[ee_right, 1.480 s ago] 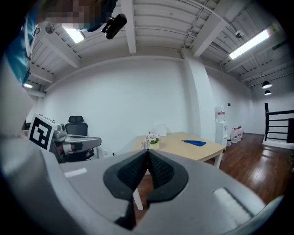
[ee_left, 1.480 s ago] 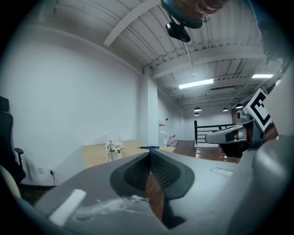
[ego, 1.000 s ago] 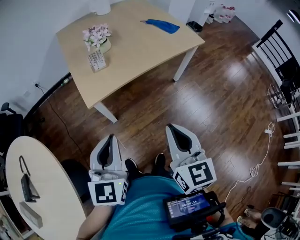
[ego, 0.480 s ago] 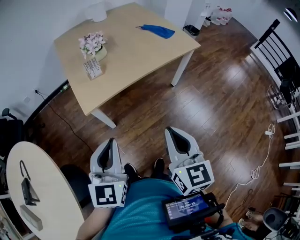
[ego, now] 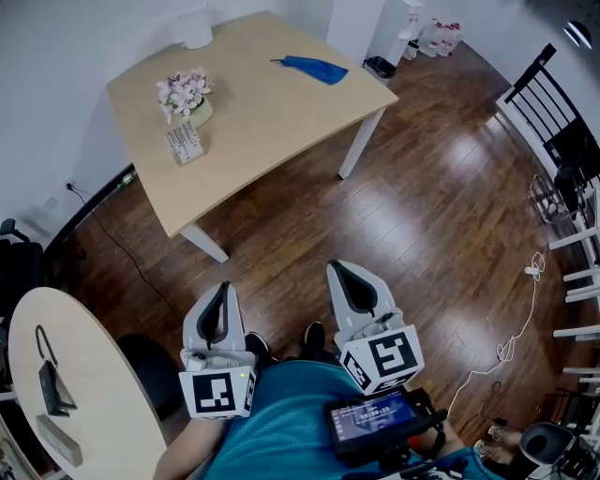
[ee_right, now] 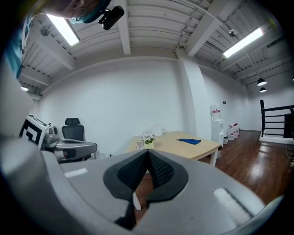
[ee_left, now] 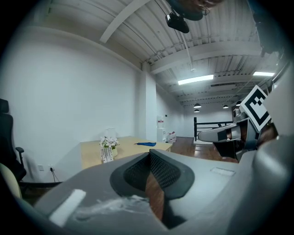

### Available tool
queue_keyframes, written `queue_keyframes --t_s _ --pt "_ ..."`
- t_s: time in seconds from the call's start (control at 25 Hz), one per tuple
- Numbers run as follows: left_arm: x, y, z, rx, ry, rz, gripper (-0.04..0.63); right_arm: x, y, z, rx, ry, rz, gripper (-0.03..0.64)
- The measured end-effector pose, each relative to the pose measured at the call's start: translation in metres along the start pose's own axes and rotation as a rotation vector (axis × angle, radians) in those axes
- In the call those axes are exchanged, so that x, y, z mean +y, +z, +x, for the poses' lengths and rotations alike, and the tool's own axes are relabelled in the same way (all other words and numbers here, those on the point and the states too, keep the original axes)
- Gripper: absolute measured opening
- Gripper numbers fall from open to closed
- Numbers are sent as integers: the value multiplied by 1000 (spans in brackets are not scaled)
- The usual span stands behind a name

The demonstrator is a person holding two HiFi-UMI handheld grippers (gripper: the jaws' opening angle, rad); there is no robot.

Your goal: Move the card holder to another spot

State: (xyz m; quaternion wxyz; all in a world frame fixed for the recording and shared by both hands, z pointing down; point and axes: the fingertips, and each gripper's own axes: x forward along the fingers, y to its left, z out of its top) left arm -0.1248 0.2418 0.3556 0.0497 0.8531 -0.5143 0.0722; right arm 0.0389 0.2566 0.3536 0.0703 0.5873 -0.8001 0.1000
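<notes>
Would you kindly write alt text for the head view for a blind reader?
Seen from above, a person holds a grey left gripper and right gripper, both shut and empty, over a dark wooden floor. Ahead stands a light wooden table with a small white card holder beside a pot of pink flowers and a blue cloth.

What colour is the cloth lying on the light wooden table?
Blue. The crumpled blue cloth shows best in the head view.

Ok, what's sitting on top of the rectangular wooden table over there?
On the table: a card holder beside a pot of pink flowers, a blue cloth near the far edge, and a white object at the far corner. The flowers hide the tabletop beneath them.
</notes>
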Motion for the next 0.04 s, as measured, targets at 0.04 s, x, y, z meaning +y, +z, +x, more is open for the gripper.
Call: queue_keyframes --t_s 0.04 --pt "0 0 0 0 -1 -2 15 0 0 1 2 0 -1 -9"
